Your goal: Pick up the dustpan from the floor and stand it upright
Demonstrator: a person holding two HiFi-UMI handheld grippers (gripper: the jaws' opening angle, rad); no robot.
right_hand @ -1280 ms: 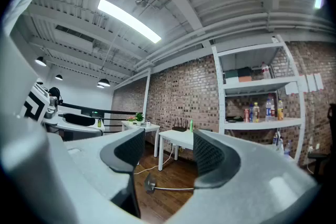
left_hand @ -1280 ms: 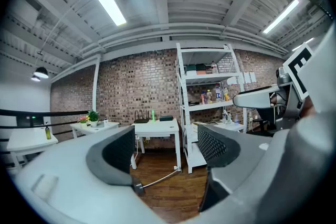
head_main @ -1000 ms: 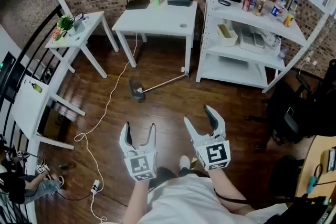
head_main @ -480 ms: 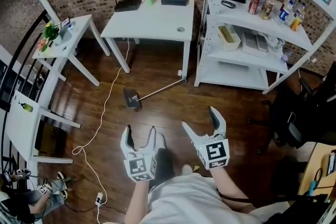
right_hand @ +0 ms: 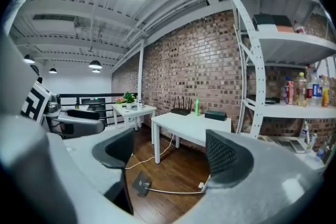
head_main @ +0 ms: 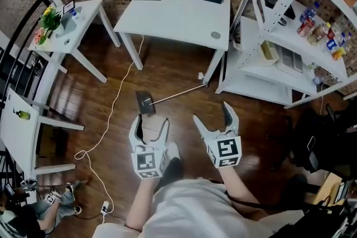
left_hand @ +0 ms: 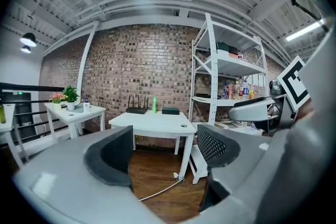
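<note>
The dustpan (head_main: 145, 103) lies flat on the dark wood floor, a dark grey pan with a long pale handle (head_main: 178, 92) running right toward the table leg. My left gripper (head_main: 150, 122) hangs open just short of the pan, with nothing between its fingers. My right gripper (head_main: 212, 113) is open wide and empty, to the right of the pan and on the near side of the handle. In the right gripper view the pan (right_hand: 141, 184) and handle (right_hand: 176, 192) lie low ahead between the jaws. In the left gripper view only the handle (left_hand: 157, 194) shows.
A white table (head_main: 173, 8) with a router and a green bottle stands behind the dustpan. A white shelf unit (head_main: 290, 47) with bottles is at the right, a side table (head_main: 70, 25) with a plant at the left. A white cable (head_main: 114, 111) trails across the floor.
The person has walked forward and both grippers have come toward the dustpan, which now lies just ahead of the left gripper's tips. Both grippers stay empty.
</note>
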